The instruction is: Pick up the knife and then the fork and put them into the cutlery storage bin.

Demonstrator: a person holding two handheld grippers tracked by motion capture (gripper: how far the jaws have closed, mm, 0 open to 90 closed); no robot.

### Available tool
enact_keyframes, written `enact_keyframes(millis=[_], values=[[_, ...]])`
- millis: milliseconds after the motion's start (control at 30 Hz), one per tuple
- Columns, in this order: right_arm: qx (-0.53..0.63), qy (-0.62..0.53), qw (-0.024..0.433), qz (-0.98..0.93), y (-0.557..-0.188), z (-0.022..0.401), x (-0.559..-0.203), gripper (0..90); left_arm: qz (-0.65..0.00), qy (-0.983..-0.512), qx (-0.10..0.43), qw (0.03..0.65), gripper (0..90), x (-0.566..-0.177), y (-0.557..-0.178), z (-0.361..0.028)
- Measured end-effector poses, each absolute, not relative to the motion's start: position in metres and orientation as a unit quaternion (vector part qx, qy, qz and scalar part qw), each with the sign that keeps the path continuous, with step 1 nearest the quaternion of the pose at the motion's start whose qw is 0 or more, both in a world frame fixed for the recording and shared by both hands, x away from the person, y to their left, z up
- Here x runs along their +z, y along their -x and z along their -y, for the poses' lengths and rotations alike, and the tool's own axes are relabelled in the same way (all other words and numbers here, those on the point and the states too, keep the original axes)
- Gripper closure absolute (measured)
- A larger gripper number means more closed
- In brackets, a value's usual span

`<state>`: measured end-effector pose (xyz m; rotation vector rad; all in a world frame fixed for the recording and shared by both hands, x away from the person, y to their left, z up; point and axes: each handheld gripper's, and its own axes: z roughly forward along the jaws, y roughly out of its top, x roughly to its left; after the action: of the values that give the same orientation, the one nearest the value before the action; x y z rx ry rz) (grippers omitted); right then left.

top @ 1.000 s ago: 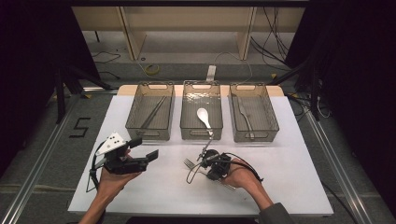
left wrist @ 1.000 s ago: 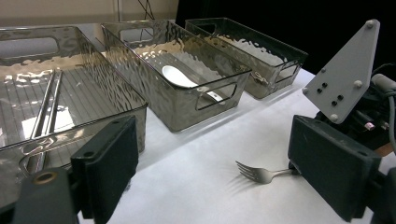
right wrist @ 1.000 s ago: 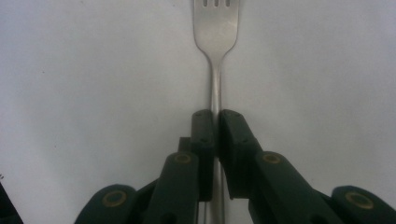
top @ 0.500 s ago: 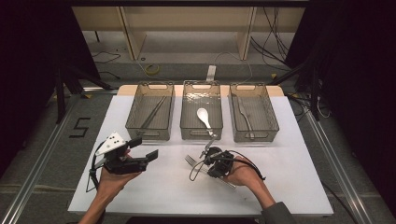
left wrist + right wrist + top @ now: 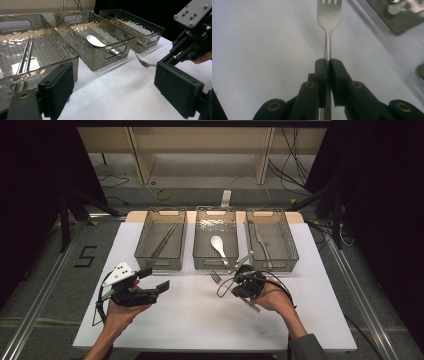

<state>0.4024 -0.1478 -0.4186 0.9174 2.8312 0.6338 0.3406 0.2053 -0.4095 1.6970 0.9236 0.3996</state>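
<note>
Fork [image 5: 329, 15] handle is seen pinched between the pressed-together fingers [image 5: 322, 75] of the right gripper [image 5: 239, 281], with the tines pointing straight out ahead of the fingertips and carried above the white worktop [image 5: 200, 320]. Just beyond the fingers stands the middle bin [image 5: 216, 265] (a white spoon [image 5: 218, 244] lies in it), and the right bin [image 5: 287, 255] is found just beside them. The left gripper [image 5: 155, 280] is held well apart from the fork, its fingers [image 5: 58, 87] spread wide with nothing between them, the left bin [image 5: 145, 247] standing ahead of them.
</note>
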Motion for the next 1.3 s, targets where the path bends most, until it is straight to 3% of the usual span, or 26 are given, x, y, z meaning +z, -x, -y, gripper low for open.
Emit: enact_keyframes(millis=[900,1300], values=[[0.295,-0.385,0.101,-0.869,-0.424,0.218,-0.387,85.1,-0.392,-0.717,0.168,0.551,15.7,-0.410,-0.341,-0.205],[0.310,-0.428,0.132,-0.839,-0.461,0.240,-0.368,85.1,-0.395,-0.717,0.169,0.550,15.7,-0.410,-0.342,-0.206]])
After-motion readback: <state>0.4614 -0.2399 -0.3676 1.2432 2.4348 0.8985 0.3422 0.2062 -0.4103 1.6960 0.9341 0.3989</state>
